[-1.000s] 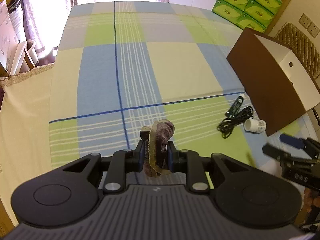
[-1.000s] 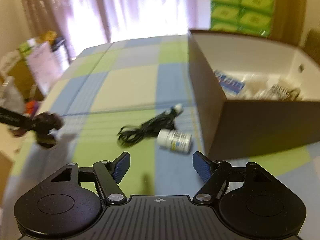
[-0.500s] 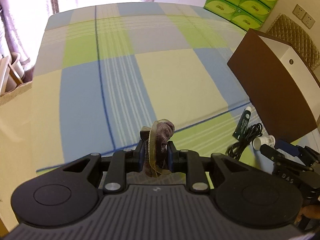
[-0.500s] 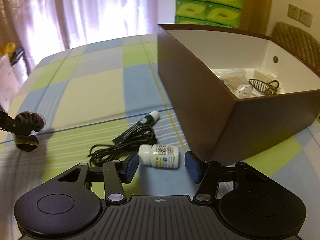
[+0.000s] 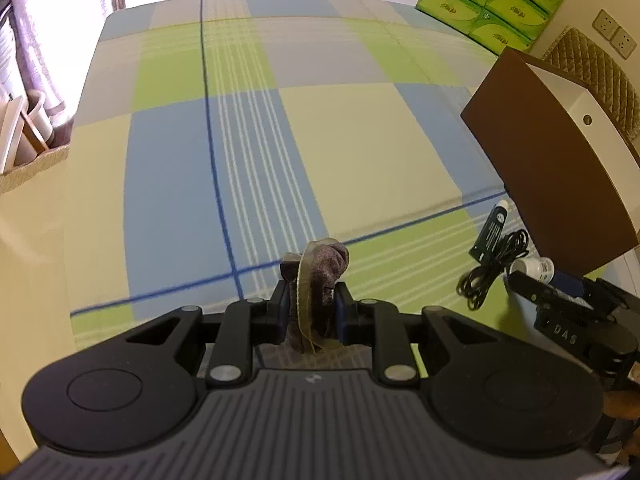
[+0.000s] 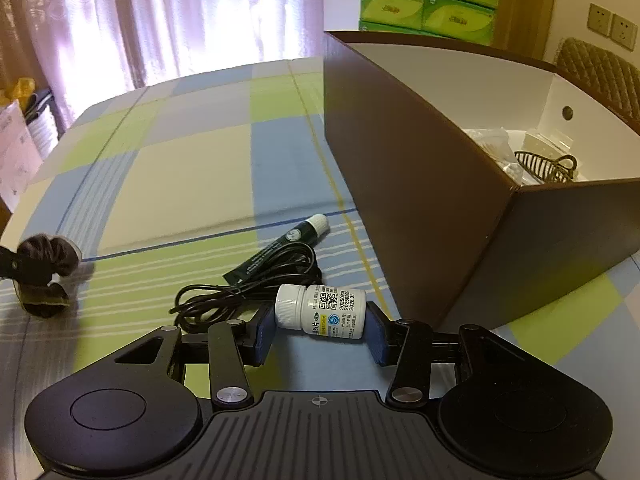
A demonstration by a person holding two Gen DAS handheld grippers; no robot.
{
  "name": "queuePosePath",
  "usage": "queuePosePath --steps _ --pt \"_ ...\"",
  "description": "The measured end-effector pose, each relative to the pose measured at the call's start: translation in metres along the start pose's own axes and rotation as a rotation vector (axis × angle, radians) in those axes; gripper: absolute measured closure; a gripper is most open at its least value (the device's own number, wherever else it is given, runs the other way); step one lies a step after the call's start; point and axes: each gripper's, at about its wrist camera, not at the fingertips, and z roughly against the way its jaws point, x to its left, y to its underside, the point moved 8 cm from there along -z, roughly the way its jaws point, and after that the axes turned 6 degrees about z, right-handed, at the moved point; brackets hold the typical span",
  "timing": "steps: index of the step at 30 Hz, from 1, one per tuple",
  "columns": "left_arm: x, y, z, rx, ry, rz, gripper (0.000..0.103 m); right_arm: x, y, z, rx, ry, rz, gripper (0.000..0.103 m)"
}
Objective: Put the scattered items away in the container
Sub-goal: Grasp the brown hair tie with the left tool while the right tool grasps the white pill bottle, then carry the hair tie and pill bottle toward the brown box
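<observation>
Right tongs [image 6: 320, 336] have dropped in around the pill bottle [image 6: 320, 312], pads flanking both ends, not yet pinching. Left tongs [image 5: 310, 312] stay clenched on the scrunchie [image 5: 318, 280]. Box [image 6: 420, 200] waits just right: bottle goes next.

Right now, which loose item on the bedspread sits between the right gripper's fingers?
The white pill bottle, lying on its side between the open right gripper; the black cable and dark tube lie beyond it.
</observation>
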Motion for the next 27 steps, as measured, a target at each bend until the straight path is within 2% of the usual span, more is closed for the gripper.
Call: queuePosePath --steps 6,13,19,27 --pt "-0.003 0.013 0.010 -0.003 -0.011 0.011 0.085 0.004 -0.001 0.017 -0.011 -0.060 0.026 0.054" --pt "-0.015 0.030 0.027 -0.020 -0.023 -0.002 0.085 0.001 0.007 0.054 -0.049 -0.194 0.069 0.054" --pt "-0.029 0.044 0.043 -0.034 -0.028 -0.017 0.085 -0.019 0.009 0.085 -0.075 -0.250 0.084 0.054" --pt "-0.062 0.052 0.067 -0.076 -0.028 -0.022 0.085 -0.057 -0.006 0.113 -0.118 -0.297 0.054 0.054"
